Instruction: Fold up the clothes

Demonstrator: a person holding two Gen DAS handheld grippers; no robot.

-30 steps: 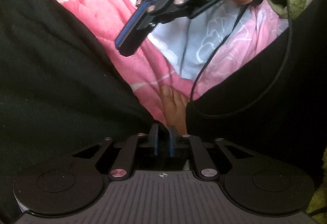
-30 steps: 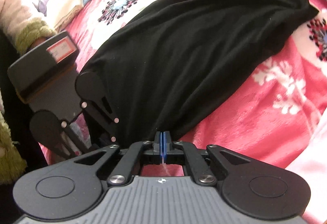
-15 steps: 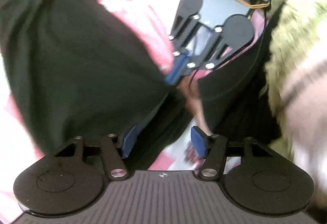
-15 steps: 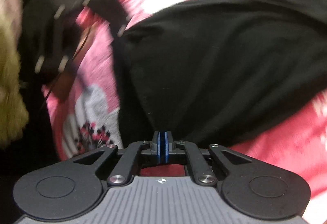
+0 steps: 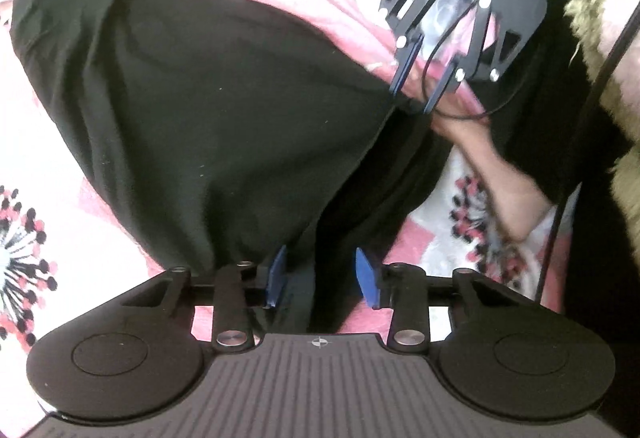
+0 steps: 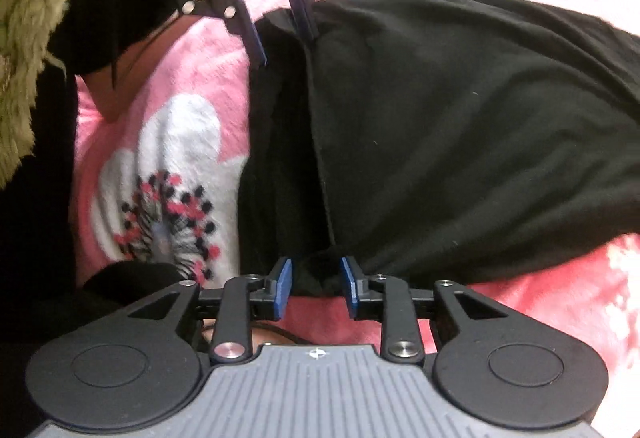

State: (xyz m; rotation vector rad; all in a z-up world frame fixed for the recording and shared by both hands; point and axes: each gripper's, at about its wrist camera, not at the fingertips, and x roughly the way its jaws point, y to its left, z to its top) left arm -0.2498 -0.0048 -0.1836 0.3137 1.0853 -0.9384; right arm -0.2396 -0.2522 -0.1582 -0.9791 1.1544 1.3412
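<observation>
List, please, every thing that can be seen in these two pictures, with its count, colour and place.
garment: one, black, spread on the blanket, its near edge between both grippers' open jaws.
blanket: one, pink with white flowers and black-red dots, under everything.
cable: one, black, looping from the right gripper.
left gripper: one, black with blue pads, jaws just closing somewhat, open around the garment's edge.
right gripper: one, black with blue pads, jaws just opening, garment between them.
sleeve: green, fluffy, at the picture's edge.
</observation>
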